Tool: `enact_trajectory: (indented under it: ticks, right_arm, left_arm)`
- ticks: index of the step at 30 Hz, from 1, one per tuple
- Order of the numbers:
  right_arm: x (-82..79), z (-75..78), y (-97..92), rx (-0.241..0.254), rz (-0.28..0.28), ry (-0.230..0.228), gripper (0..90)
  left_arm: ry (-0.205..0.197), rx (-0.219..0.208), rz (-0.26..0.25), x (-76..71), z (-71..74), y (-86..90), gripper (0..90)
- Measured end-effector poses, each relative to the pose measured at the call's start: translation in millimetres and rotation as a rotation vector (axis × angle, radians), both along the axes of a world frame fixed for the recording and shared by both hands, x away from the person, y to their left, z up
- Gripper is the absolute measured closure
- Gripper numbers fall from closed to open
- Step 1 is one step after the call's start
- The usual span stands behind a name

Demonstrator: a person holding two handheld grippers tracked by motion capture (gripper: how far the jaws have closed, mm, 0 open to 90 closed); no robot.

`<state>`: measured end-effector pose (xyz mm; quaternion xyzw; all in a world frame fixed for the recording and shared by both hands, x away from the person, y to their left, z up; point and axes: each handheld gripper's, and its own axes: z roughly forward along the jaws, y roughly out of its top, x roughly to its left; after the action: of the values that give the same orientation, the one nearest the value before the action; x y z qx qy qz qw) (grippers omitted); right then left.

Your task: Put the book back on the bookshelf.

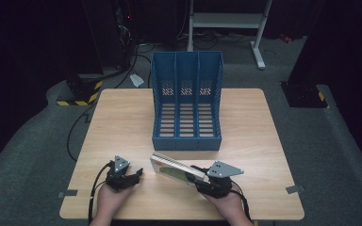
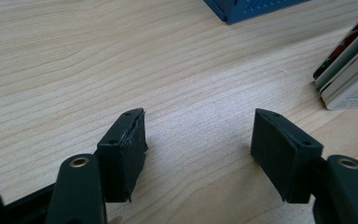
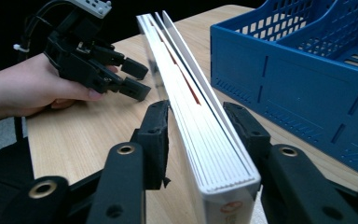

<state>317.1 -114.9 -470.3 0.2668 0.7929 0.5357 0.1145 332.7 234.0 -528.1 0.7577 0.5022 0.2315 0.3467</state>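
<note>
In the left gripper view the blue plastic three-slot file rack is cut by the top edge to one bottom corner, and the stack of thin white booklets runs off the right edge; its small print is too fine to read. In the right gripper view the booklets' near end drops below the bottom edge, and the rack is cut off at the right. In the high view both forearms leave the bottom edge.

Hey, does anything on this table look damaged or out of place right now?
One small thing: the rubber pad on one jaw of the left gripper looks frayed and ragged along its edge. Otherwise nothing stands out: the blue file rack sits upright on the table, and the right gripper grips a book.
</note>
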Motion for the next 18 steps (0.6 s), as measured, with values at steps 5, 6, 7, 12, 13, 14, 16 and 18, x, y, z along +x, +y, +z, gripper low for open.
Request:
enact_trajectory:
  ticks: [5,6,7,12,13,14,16,18]
  right_arm:
    - [-2.1,2.2,2.4,-0.013,-0.005,-0.007,61.7]
    - [-2.7,3.4,3.5,-0.011,-0.011,-0.015,61.0]
    - [-2.9,4.7,4.8,-0.010,-0.013,-0.019,60.4]
    - [-2.2,8.0,9.5,-0.028,-0.024,-0.020,62.4]
    - [-1.8,8.7,9.1,-0.034,-0.021,-0.016,63.1]
    - [-1.7,9.1,8.7,-0.038,-0.018,-0.015,63.3]
    - [-1.7,10.2,8.2,-0.045,-0.023,-0.014,64.2]
    - [-2.0,10.5,7.9,-0.052,-0.019,-0.017,66.7]
  left_arm:
    - [0.000,0.000,0.000,0.1,0.0,-0.1,35.4]
    - [0.000,0.001,0.000,0.1,0.0,-0.1,35.4]
    - [0.000,0.002,0.000,0.2,0.1,0.0,35.4]
    - [0.000,0.002,0.000,0.2,0.0,0.0,35.4]
    - [0.000,0.002,0.000,0.1,0.0,0.0,35.4]
    - [0.000,0.002,-0.001,0.2,0.1,0.0,35.4]
    - [0.000,0.002,0.000,0.1,0.0,0.0,35.4]
    - [0.000,0.002,0.000,0.1,0.0,0.0,35.4]
